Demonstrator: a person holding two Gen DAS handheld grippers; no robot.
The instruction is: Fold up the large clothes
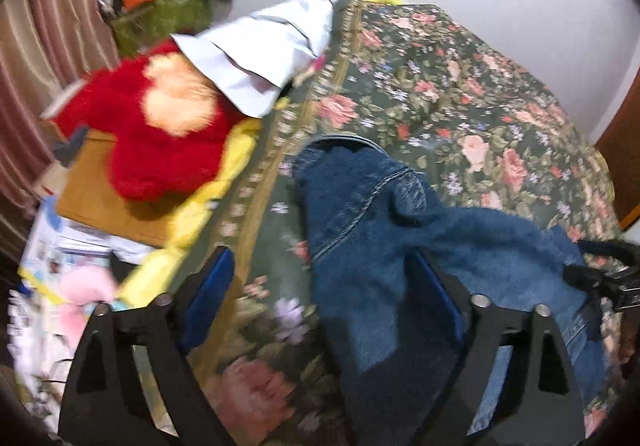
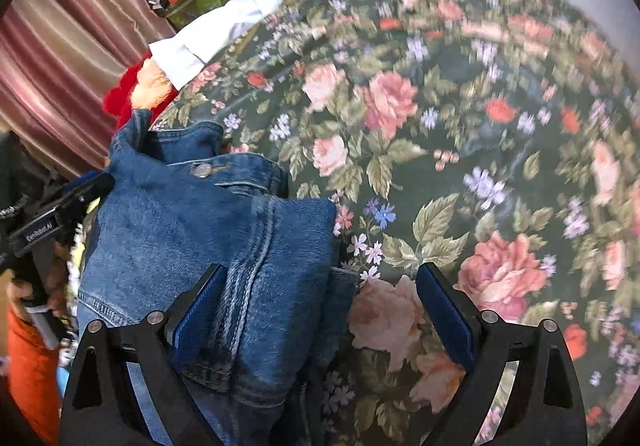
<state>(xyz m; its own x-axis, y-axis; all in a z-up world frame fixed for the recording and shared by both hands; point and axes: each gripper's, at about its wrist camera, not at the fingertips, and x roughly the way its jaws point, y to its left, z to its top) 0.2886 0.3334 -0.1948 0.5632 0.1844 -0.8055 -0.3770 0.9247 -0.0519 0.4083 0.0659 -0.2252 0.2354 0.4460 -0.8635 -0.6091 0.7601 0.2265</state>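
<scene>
A pair of blue denim jeans [image 1: 360,213] lies bunched on the floral bedspread [image 1: 460,85]. My left gripper [image 1: 324,270] is open, its jaws wide apart, with the denim lying between them and against the right finger. In the right wrist view the jeans [image 2: 208,221] lie folded over, waistband button up. My right gripper [image 2: 320,286] is open over the fold's right edge, the left finger [image 2: 200,306] against the denim. The left gripper [image 2: 60,213] shows at the left edge there, and the right gripper [image 1: 608,278] at the right edge of the left wrist view.
A white pillow [image 1: 260,53] and a red plush toy [image 1: 160,125] sit at the bed's far left. A yellow sheet [image 1: 208,205] edges the bed. Cluttered boxes [image 1: 152,1] and a striped curtain [image 1: 48,45] stand behind. The bedspread [image 2: 460,125] stretches right.
</scene>
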